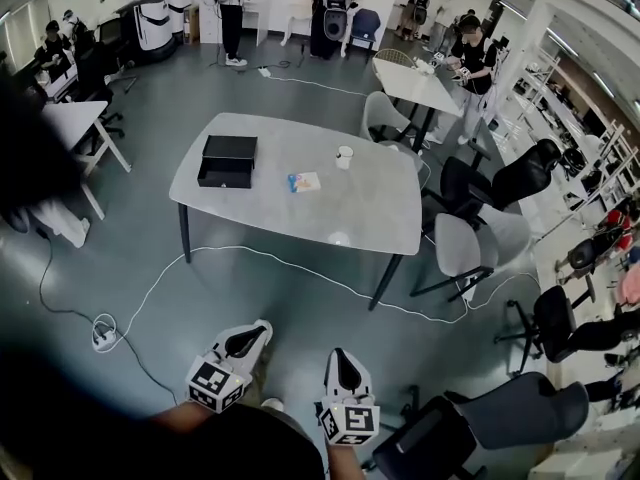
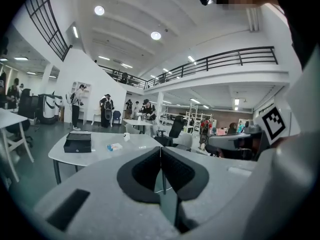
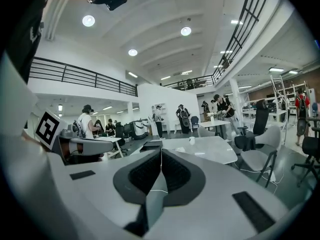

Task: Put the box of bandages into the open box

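You hold left tool (image 1: 263, 326) and right tool (image 1: 338, 354) closed, empty, because the pale blue bandage box (image 1: 304, 181) lies far away.

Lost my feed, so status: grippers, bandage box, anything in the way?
Both shut, empty: left gripper, right gripper. Small pale bandage box on grey table, right of open black box, untouched. White cable on floor ahead.

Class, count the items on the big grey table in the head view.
3: open black box at the left, bandage box in the middle, white cup right of it. The black box may hide more.
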